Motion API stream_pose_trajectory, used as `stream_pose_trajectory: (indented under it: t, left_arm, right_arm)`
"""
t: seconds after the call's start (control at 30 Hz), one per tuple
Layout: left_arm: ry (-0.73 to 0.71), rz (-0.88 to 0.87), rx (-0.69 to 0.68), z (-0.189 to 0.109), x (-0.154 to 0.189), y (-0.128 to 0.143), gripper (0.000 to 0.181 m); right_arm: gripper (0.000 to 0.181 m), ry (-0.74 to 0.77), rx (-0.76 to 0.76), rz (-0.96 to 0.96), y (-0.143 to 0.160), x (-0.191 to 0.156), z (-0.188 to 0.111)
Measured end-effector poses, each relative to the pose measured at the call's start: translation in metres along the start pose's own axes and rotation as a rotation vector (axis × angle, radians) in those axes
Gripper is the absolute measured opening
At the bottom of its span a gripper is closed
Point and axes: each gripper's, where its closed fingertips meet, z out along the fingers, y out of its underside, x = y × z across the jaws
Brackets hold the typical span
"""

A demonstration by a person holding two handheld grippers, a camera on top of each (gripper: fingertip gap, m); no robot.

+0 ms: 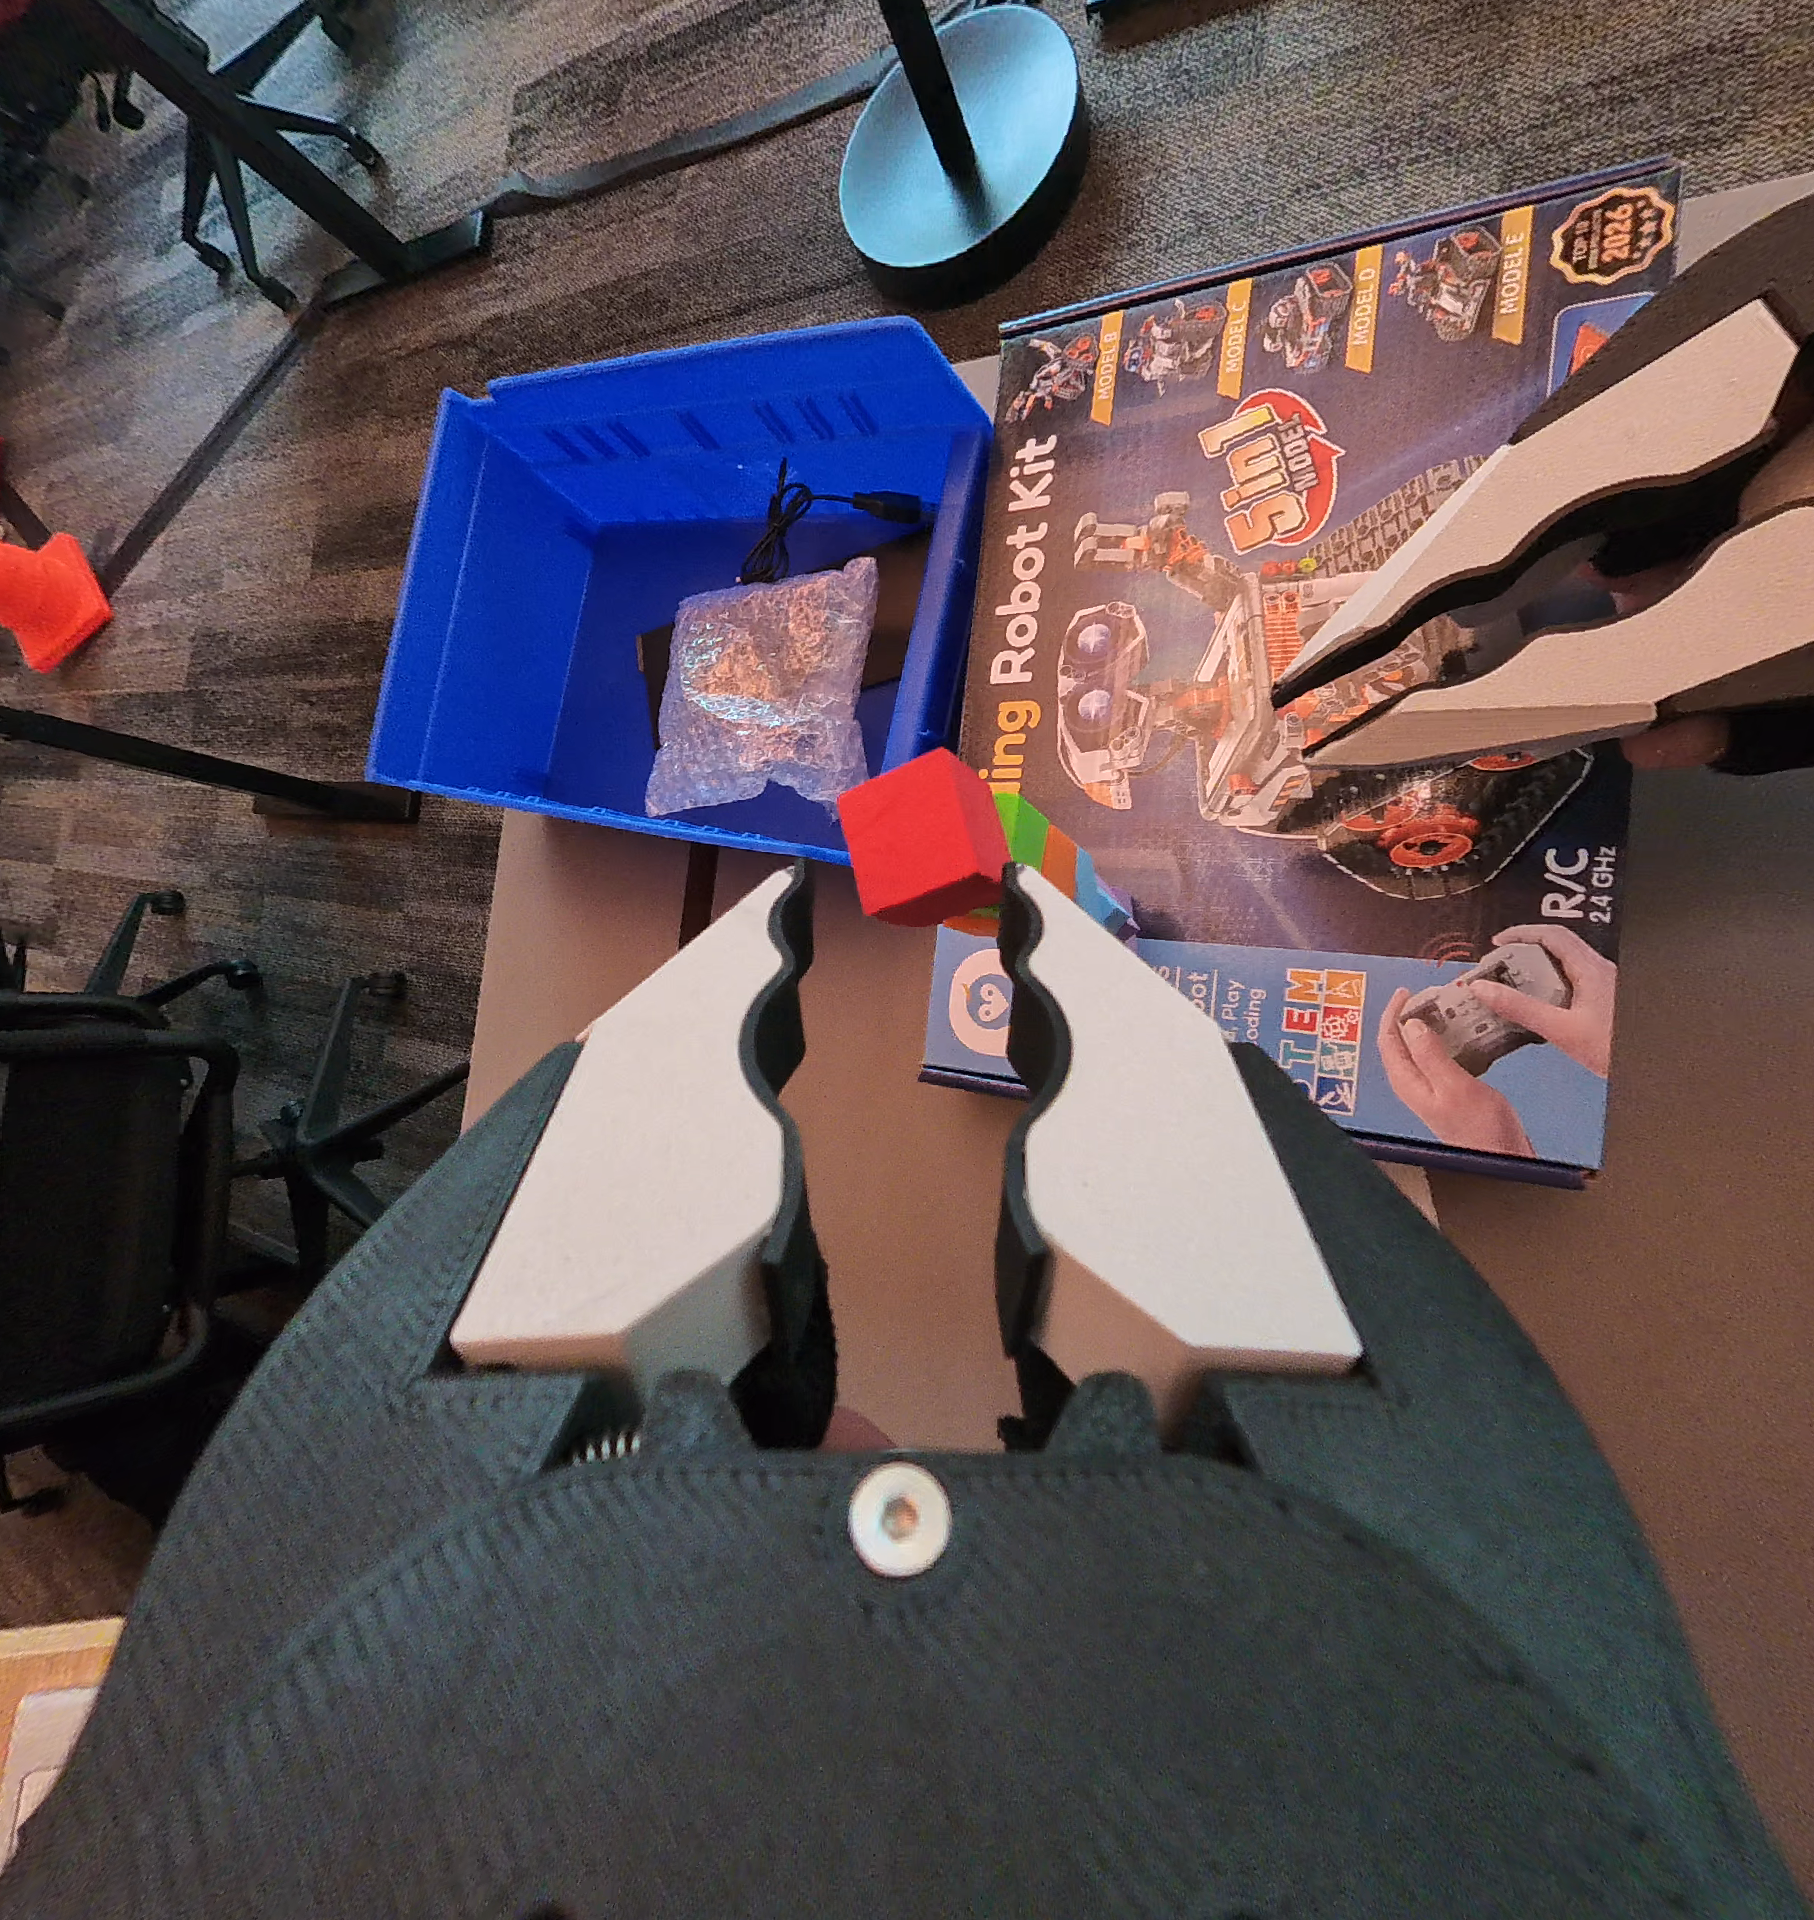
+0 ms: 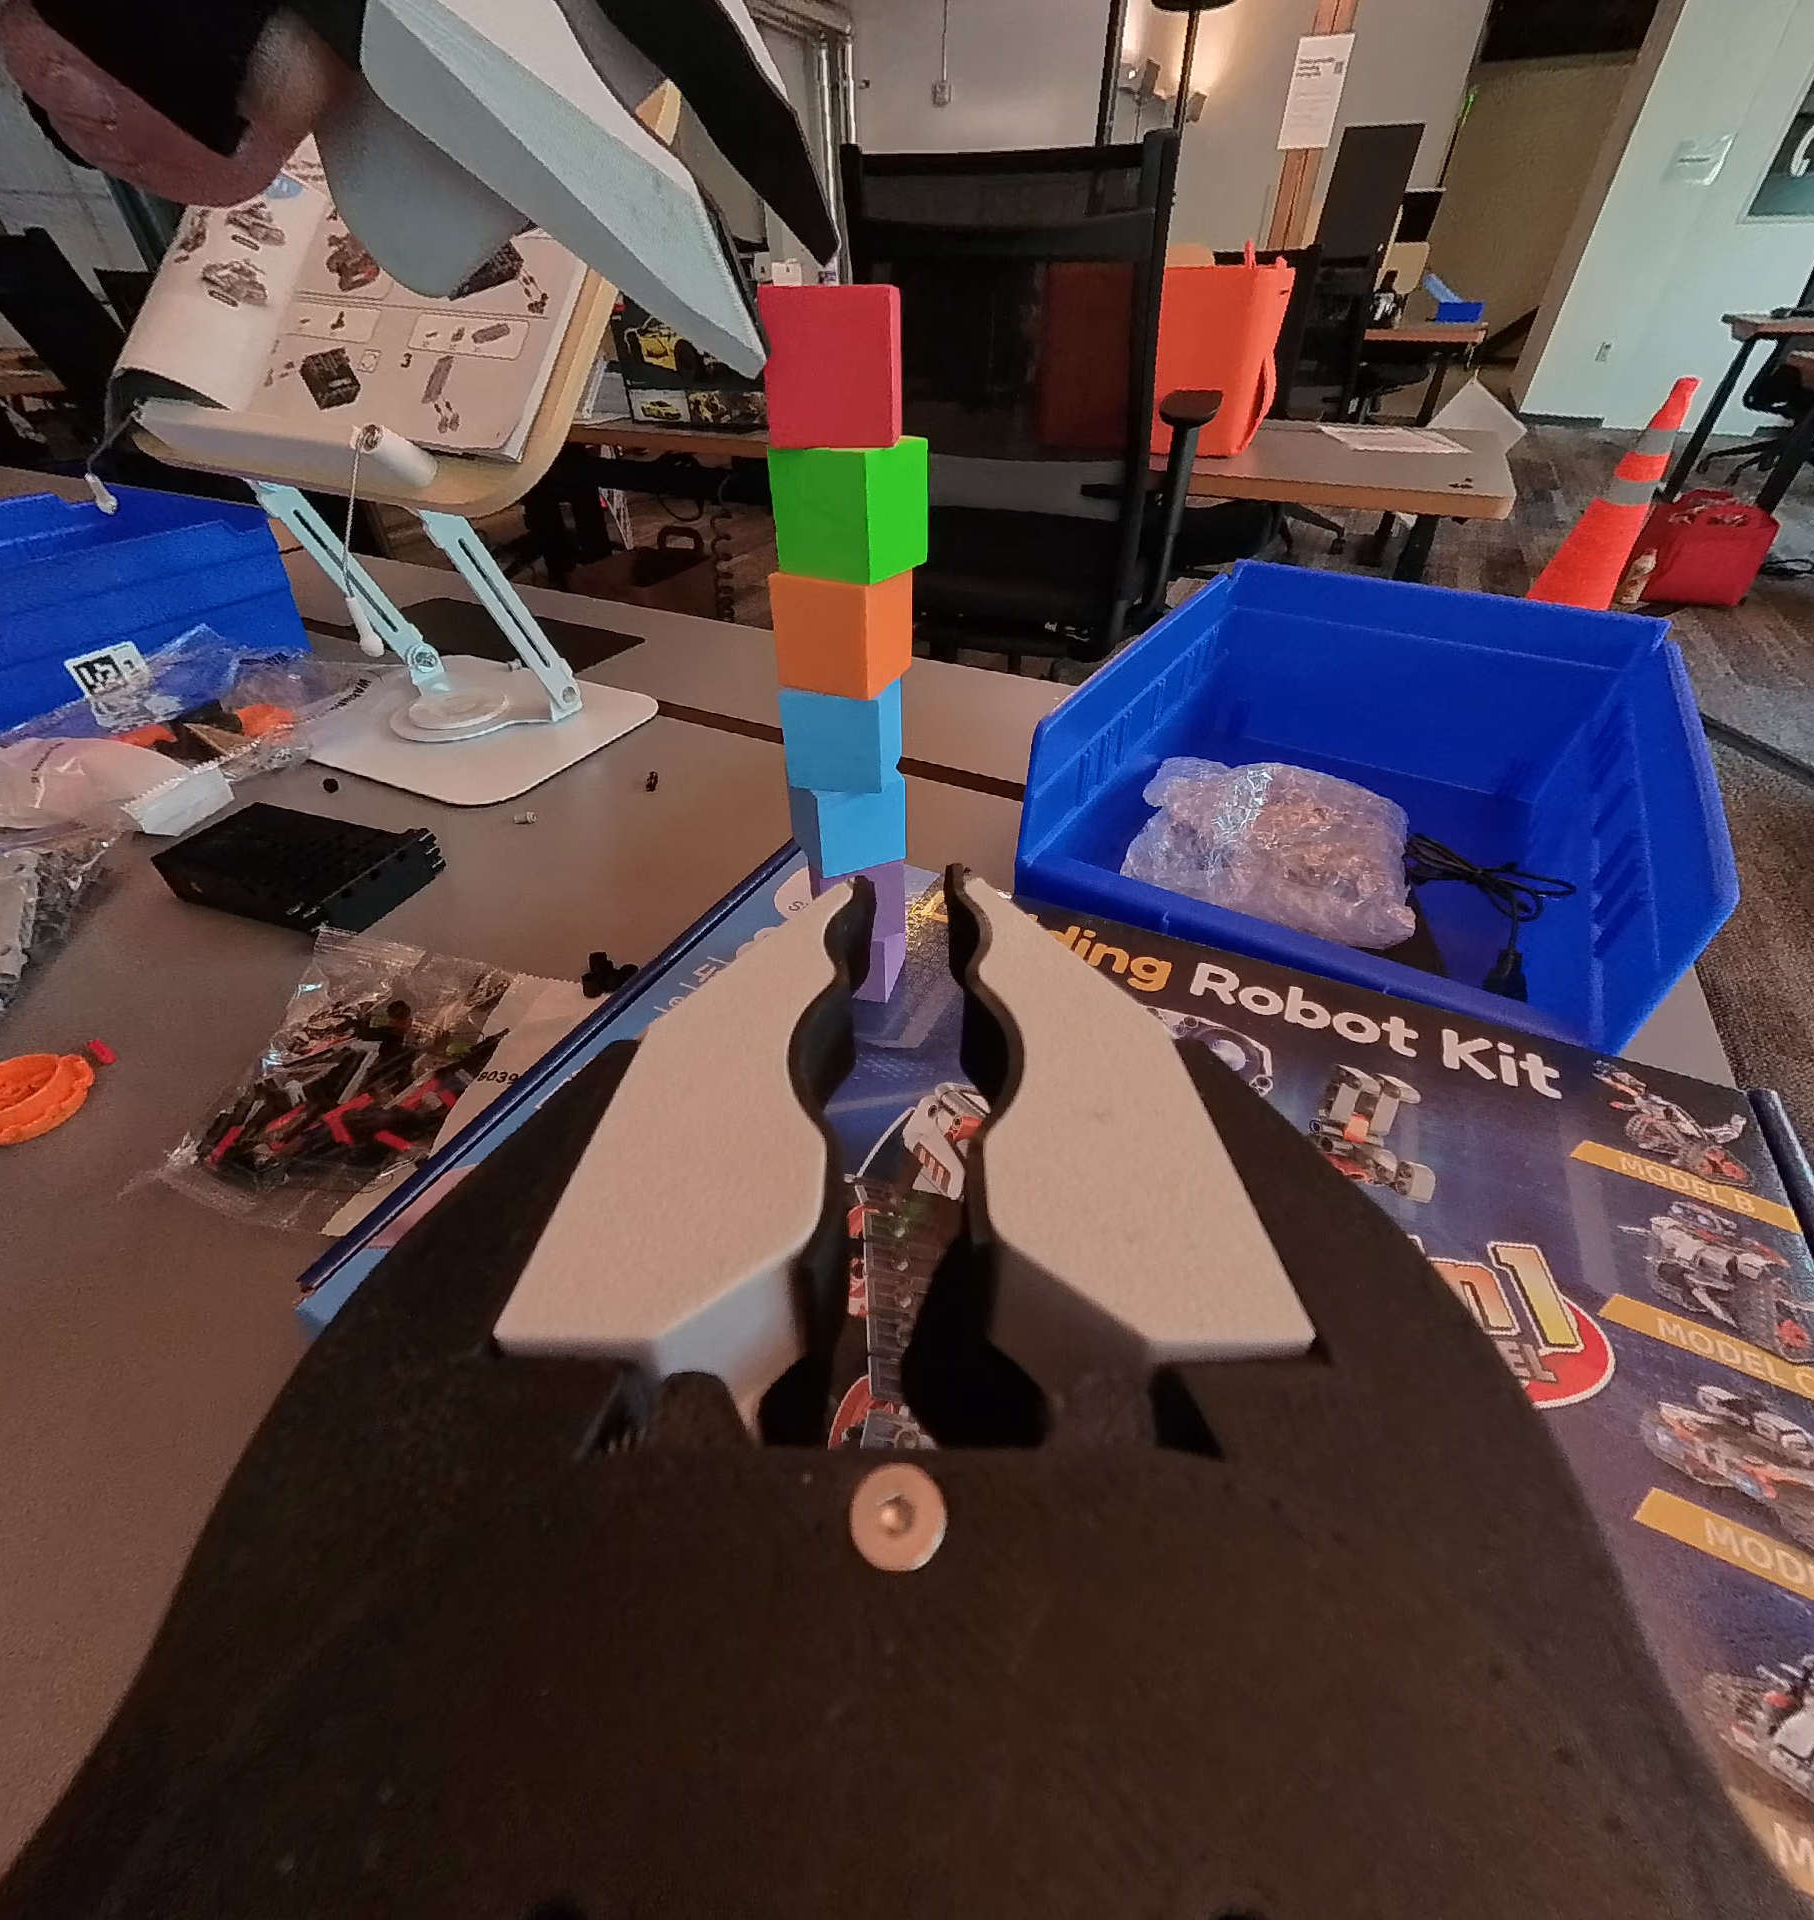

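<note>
A tower of coloured cubes stands on a robot kit box (image 2: 1402,1143): red (image 2: 830,364) on top, then green (image 2: 846,509), orange (image 2: 841,634), two blue (image 2: 841,732) and purple (image 2: 882,935). My left gripper (image 1: 905,873) hovers above the tower, open and empty. The red cube (image 1: 918,831) lies just beyond its fingertips, and one of its fingers (image 2: 570,177) ends beside the cube's top corner. My right gripper (image 2: 911,883) is low over the box (image 1: 1142,499), narrowly open and empty, with its tips close to the purple cube. It also shows in the left wrist view (image 1: 1292,722).
A blue bin (image 2: 1609,748) with a bubble-wrap packet (image 1: 768,686) and a black cable stands at the table edge beside the box. On the left are a stand with a booklet (image 2: 363,312), bags of parts (image 2: 342,1101), a black plate (image 2: 300,862) and an orange disc (image 2: 15,1096). A chair (image 2: 1007,416) stands behind. There is about 12 centimetres between the tips of the two grippers.
</note>
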Motion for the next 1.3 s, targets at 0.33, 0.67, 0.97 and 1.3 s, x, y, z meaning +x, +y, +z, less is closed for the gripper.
stream_pose_trajectory:
  t: [0.33, 0.67, 0.97, 1.3]
  left_arm:
    - [-0.045, 0.001, 0.051, -0.019, -0.002, -0.003, 0.035]
    - [-0.189, -0.019, 0.135, -0.068, 0.004, 0.018, 0.034]
    - [-0.389, -0.176, 0.033, -0.084, 0.019, 0.129, 0.031]
    - [-0.388, -0.414, 0.043, -0.054, 0.061, 0.224, 0.028]
  right_arm:
    - [0.013, 0.0, 0.002, 0.001, 0.0, 0.0, 0.0]
    - [0.013, 0.007, 0.001, -0.005, 0.0, 0.001, 0.0]
    - [0.013, 0.044, -0.03, -0.044, 0.005, 0.004, 0.003]
    - [0.011, 0.178, -0.106, -0.208, 0.015, 0.011, 0.008]
